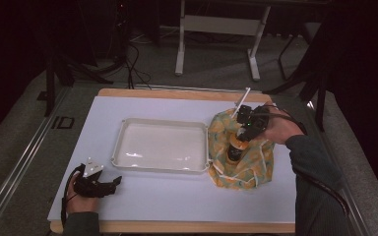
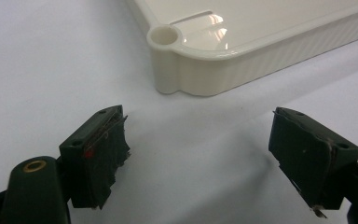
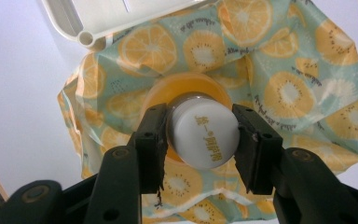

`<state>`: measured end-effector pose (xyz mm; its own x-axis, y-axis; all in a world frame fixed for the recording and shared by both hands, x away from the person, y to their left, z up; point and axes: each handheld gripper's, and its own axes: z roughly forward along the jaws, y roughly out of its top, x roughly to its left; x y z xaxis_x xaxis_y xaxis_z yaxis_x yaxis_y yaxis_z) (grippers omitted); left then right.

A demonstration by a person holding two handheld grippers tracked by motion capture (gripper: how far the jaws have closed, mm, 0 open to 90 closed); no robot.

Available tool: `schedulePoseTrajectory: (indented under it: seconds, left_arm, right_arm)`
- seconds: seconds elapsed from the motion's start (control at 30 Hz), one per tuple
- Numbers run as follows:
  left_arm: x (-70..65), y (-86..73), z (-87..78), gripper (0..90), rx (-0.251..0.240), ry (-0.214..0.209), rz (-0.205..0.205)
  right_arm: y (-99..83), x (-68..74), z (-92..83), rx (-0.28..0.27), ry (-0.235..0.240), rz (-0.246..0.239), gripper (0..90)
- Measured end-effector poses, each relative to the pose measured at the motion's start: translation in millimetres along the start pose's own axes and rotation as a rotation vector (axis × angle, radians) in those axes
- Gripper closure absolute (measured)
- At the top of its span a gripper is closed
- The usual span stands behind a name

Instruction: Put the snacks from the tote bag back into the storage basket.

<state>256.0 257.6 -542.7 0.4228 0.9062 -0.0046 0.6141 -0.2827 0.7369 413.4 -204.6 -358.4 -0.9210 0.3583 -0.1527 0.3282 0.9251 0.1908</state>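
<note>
While our left gripper (image 1: 109, 183) rests wide open and empty near the tray (image 1: 123, 129), our right gripper (image 3: 200, 140) clamps the bottle (image 3: 204, 140) by its white cap above the fruit-print bag (image 3: 307, 84); we should lift straight, keeping it upright.

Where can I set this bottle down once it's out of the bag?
The tray is bare inside. The table is also free along the near edge between the left gripper and the bag. It is crowded at the right, where the right gripper grips the bottle over the bag.
</note>
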Motion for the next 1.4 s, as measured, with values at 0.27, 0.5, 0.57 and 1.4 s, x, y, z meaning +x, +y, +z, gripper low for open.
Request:
schedulePoseTrajectory:
  seconds: [0.27,0.5,0.57,1.4]
  left_arm:
    - [-0.2,0.1,0.1,19.2,0.002,0.001,0.001]
    - [-0.2,0.0,-0.1,19.1,0.000,0.001,0.000]
    - [-0.1,0.0,-0.1,19.2,0.000,0.001,0.000]
    - [-0.2,0.0,-0.2,19.2,-0.003,0.000,-0.001]
  right_arm:
    - [-1.6,-0.8,-0.8,0.014,0.002,0.016,57.8]
    - [2.1,0.3,-1.9,0.065,-0.012,0.042,58.3]
    - [3.0,1.4,-2.2,0.068,-0.020,0.040,58.4]
    - [3.5,2.1,-20.2,0.041,-0.101,0.034,58.6]
